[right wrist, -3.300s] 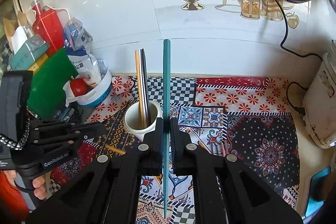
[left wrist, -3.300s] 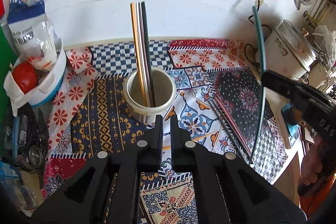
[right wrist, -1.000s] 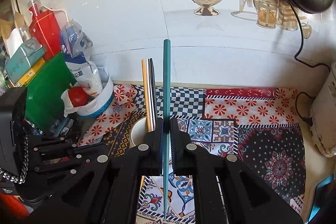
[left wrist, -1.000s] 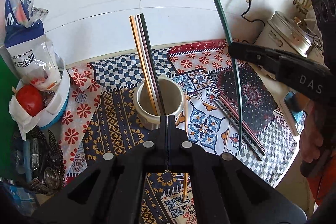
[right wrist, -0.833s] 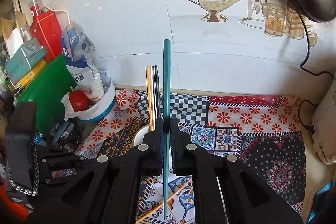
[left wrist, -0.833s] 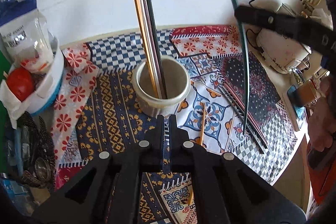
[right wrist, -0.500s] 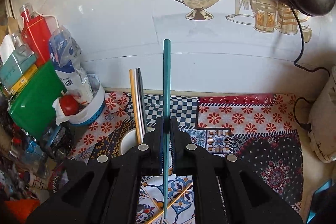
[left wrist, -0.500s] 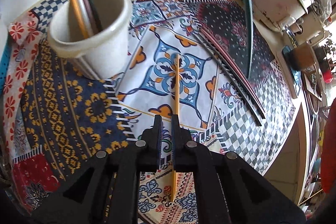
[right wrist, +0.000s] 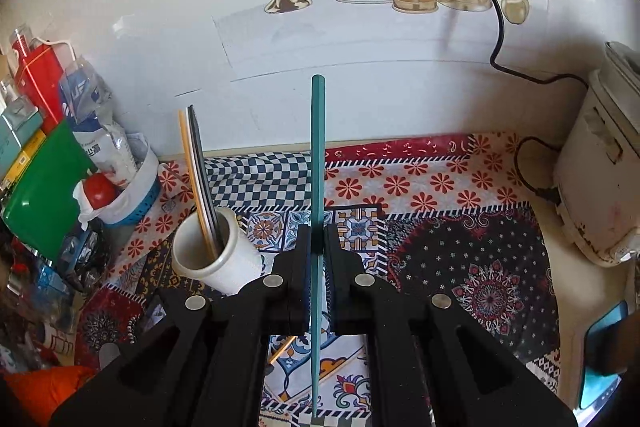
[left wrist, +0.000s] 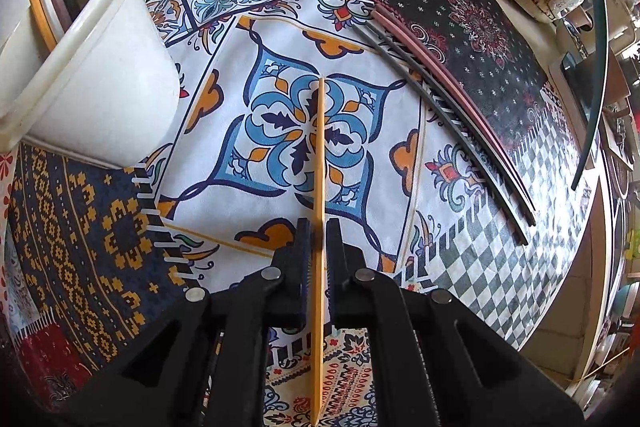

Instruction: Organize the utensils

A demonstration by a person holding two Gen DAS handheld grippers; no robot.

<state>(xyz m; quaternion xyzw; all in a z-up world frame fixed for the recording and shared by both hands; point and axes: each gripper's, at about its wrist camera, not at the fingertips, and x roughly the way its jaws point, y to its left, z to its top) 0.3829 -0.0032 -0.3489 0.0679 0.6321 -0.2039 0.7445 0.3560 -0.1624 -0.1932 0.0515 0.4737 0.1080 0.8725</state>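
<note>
A white cup (left wrist: 88, 75) holding several chopsticks (left wrist: 38, 7) stands at the left on the patterned cloth; it also shows in the right wrist view (right wrist: 212, 251). My left gripper (left wrist: 318, 243) is low over the cloth, its jaws narrowly apart around an orange chopstick (left wrist: 320, 147) that lies flat between them. My right gripper (right wrist: 318, 247) is shut on a teal chopstick (right wrist: 318, 155) and holds it upright, to the right of the cup. The teal chopstick also shows at the right edge of the left wrist view (left wrist: 600, 47).
A few dark and pink chopsticks (left wrist: 448, 99) lie together on the cloth right of the orange one. A white appliance (right wrist: 600, 187) stands at the right. A bowl with a tomato (right wrist: 100, 195), bags and a green box (right wrist: 36, 187) crowd the left. The tiled wall is behind.
My left gripper dropped from beside the cup down to the cloth and now straddles the orange chopstick. My right gripper kept the teal chopstick upright and drifted slightly right.
</note>
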